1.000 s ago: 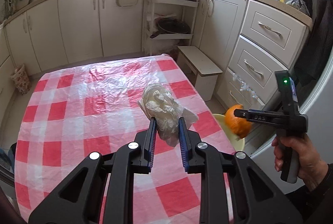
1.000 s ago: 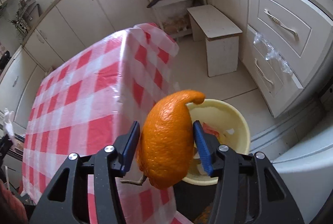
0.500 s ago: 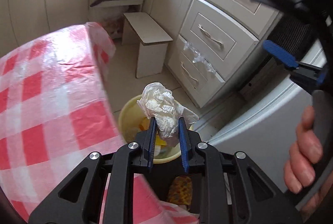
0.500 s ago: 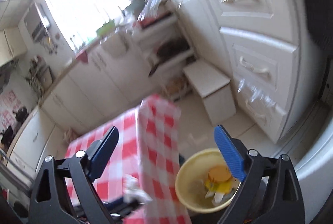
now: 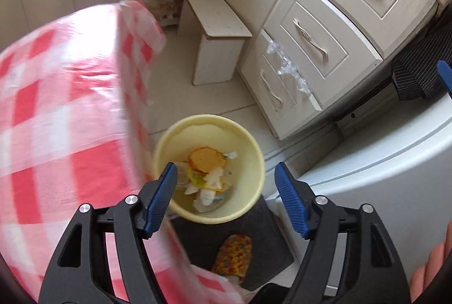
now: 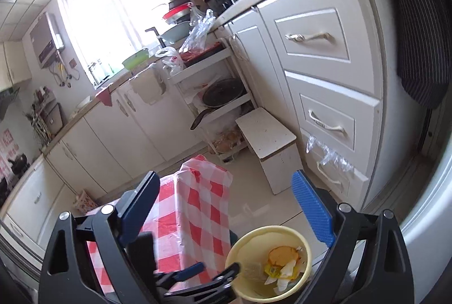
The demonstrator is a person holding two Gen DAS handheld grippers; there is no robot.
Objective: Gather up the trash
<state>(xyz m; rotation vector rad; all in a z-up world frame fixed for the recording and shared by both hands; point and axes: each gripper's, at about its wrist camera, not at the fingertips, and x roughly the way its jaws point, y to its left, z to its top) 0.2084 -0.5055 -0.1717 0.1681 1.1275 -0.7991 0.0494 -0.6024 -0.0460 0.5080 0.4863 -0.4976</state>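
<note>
Because the bucket [image 5: 255, 177] stands on the floor just beside the hanging edge of the checked tablecloth [image 5: 56, 134], scraps from the table can be dropped into it with only a short reach past the cloth. The left gripper [image 5: 224, 185] is held directly above the bucket, pointing down into its mouth; its jaws are spread wide and nothing is seen between them. This pose is judged to suit a drop into the bucket.

Inside the bucket, the trash is seen: an orange peel [image 5: 207, 158] on top, with white crumpled paper [image 5: 210, 185] and a yellow wrapper [image 5: 197, 177] against it. All of it lies below the rim.

The right gripper [image 6: 226, 208] is held higher than the bucket and off to its side, aimed across the kitchen. Its jaws are likewise released and empty. In this view the bucket [image 6: 240, 247] appears below and between the fingers, with the left gripper seen at its near rim.

A stool [image 5: 217, 30] stands beyond the bucket, near the drawers [image 5: 325, 30]. A patterned slipper [image 5: 234, 256] lies on a dark mat on the near side of the bucket.

Whether more trash remains on the table cannot be told; most of the tabletop is out of view or blurred.
</note>
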